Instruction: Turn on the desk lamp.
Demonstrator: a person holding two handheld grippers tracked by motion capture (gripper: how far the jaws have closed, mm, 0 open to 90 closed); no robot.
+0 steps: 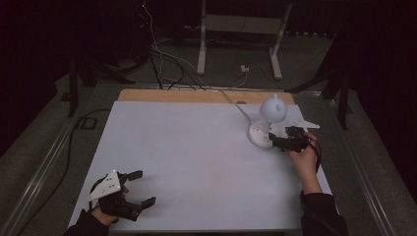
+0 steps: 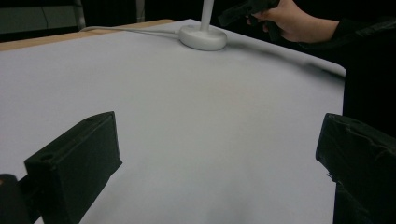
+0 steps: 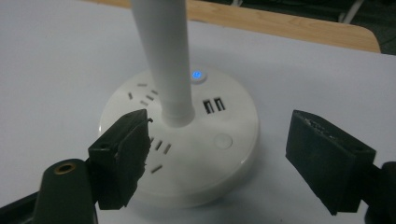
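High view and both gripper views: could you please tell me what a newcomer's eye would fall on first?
The white desk lamp stands out at the table's far right, its round base carrying sockets, USB ports and a lit blue button. The right gripper sits open right beside that base, while the left gripper waits open at the near left corner.

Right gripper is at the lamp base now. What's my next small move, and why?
Probably ease the right gripper forward and down toward the round button on the lamp base. Its jaws stand open over the base's near edge, touching nothing, and the button lies just ahead between them. The blue light glows by the stem. The left gripper rests open, far off.
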